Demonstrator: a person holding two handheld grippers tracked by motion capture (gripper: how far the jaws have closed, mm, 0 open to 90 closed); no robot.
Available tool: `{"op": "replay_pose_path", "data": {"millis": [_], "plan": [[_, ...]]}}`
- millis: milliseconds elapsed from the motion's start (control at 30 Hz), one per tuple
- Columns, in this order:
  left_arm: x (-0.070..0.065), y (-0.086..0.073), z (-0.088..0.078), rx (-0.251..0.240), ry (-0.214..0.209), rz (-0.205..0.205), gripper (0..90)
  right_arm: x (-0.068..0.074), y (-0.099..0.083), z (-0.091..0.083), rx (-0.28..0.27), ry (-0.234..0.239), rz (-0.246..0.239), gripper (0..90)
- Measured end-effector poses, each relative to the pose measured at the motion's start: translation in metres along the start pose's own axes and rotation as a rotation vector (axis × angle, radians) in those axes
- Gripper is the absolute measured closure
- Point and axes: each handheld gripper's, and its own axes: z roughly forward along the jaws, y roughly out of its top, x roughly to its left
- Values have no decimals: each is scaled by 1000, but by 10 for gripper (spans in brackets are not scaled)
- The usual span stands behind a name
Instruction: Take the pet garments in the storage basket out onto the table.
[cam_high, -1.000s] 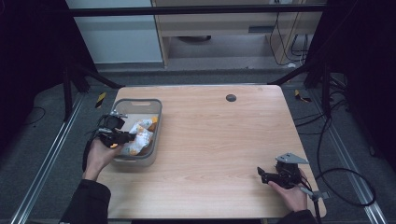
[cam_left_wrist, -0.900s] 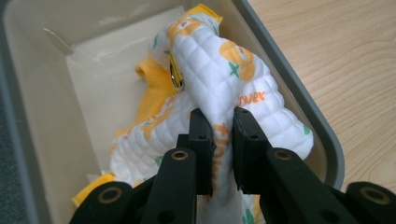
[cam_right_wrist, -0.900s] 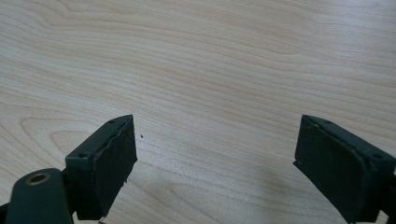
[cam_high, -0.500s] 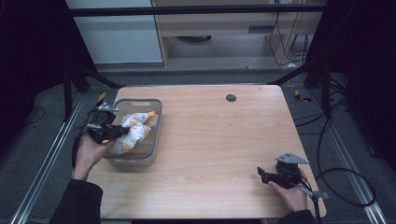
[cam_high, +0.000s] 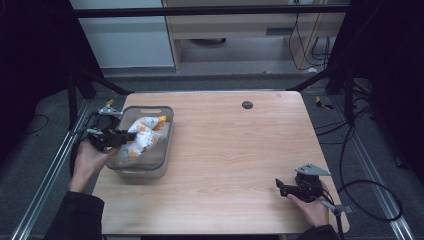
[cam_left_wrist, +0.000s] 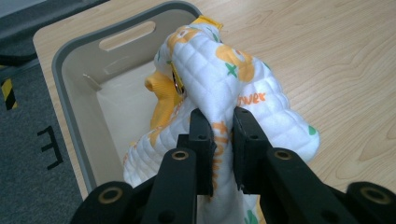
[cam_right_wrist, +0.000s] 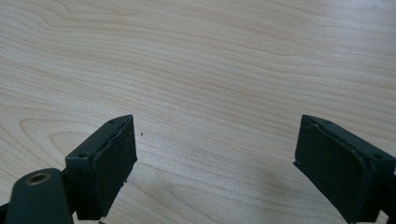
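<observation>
Slippage is the main risk: the left hand-held gripper (cam_left_wrist: 218, 133) pinches only one bunched fold of the quilted cloth (cam_left_wrist: 224, 84), so the rest of the fabric could pull free under its own weight. The hanging folds might also catch on the rim of the grey bin (cam_left_wrist: 70, 56) and drag or tip it, since the bin sits near the left edge of the tabletop (cam_high: 240, 165). The cloth is white and padded, printed with orange shapes, small green marks and orange lettering, with a yellow-orange piece tucked among its folds. It is crumpled and held partly above the bin, its lower part apparently reaching down inside. The right hand-held gripper (cam_high: 289, 189) rests low at the near right of the tabletop, jaws spread wide and empty, well apart from the bin.
</observation>
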Motion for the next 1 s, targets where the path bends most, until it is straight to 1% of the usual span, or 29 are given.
{"op": "replay_pose_path", "data": {"millis": [133,367,500,700,733,833,867,900,1000], "plan": [[-4,4,-8,-11,-4,17,792,0,0,0,0,0,0,128],[-8,10,-17,-29,-7,35,792,0,0,0,1,0,2,128],[-13,13,-22,-36,-11,50,792,-1,0,0,-3,-3,-6,128],[-23,20,-26,-45,-26,82,793,-1,0,0,-7,-4,-6,129],[-26,23,-27,-46,-31,93,793,-1,0,0,-10,-2,-4,129],[-30,25,-28,-50,-40,100,793,-1,0,0,-9,-2,-3,129],[-35,28,-28,-51,-46,116,793,-1,0,0,-8,-2,-6,129],[-35,28,-28,-51,-46,116,793,-1,0,0,-8,-2,-6,129],[-42,32,-28,-49,-61,140,793,-1,0,0,-11,-2,-6,129]]}}
